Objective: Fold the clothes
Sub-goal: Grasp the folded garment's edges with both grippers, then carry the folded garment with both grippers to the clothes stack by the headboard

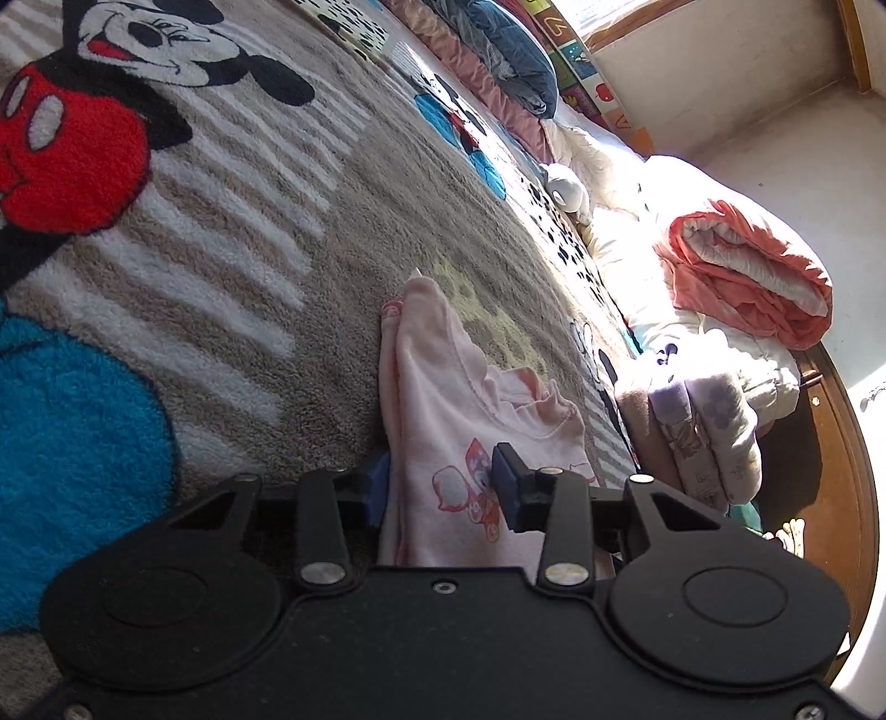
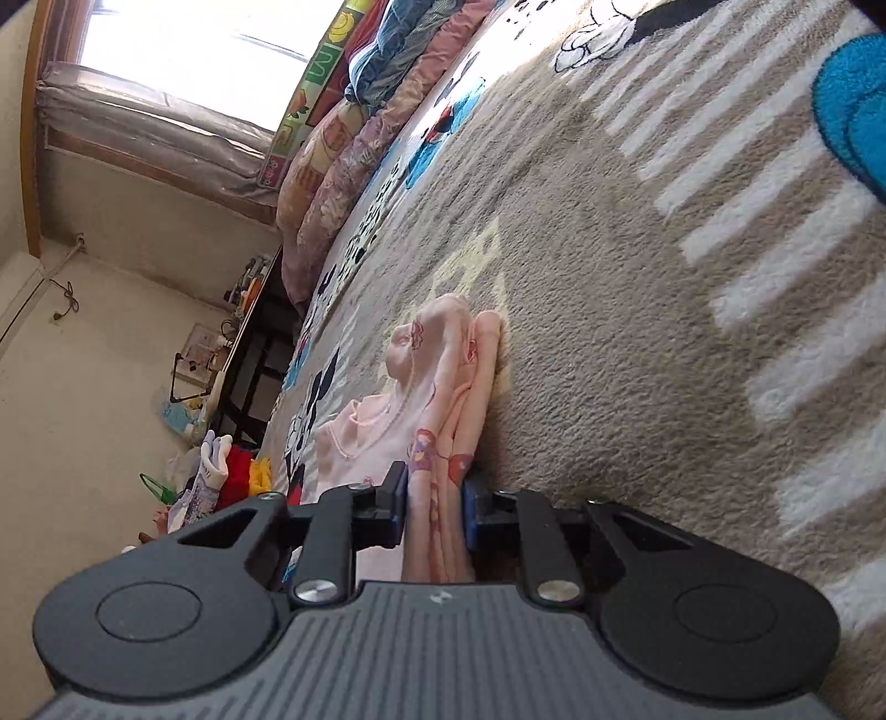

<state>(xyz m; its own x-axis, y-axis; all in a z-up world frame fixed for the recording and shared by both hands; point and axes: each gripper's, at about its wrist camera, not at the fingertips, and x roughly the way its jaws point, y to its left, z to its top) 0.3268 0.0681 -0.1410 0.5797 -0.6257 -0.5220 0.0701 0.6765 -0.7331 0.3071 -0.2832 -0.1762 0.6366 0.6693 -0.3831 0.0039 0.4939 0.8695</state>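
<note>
A pale pink garment (image 1: 443,410) with cartoon prints lies bunched on a fleecy beige-and-white striped blanket (image 1: 288,232) that bears large mouse figures in red, black and blue. Both views are rolled well to one side, so the blanket runs up the frame at a steep slant. In the left wrist view the left gripper (image 1: 443,490) has the garment between its two blue pads; the cloth fills the gap, the pad on the right side of the picture lies against the printed face of it, and the jaws look clamped on a thick fold. In the right wrist view the right gripper (image 2: 434,507) stands with its jaws close together, pinching a narrow stack of several pink layers between its blue pads, with the cloth running forward from the grip and touching the blanket. Beyond the garment in the left view, near the blanket's edge, sit folded lilac flowered pieces (image 1: 714,437), a rolled coral quilt (image 1: 747,271) and white bedding (image 1: 620,188). In the right view, pillows and quilts (image 2: 354,155) are stacked along the far edge of the blanket under a bright window (image 2: 183,50), and a dark desk (image 2: 260,332) stands against the wall, with red and yellow cloth (image 2: 243,471) in a heap near it.
</note>
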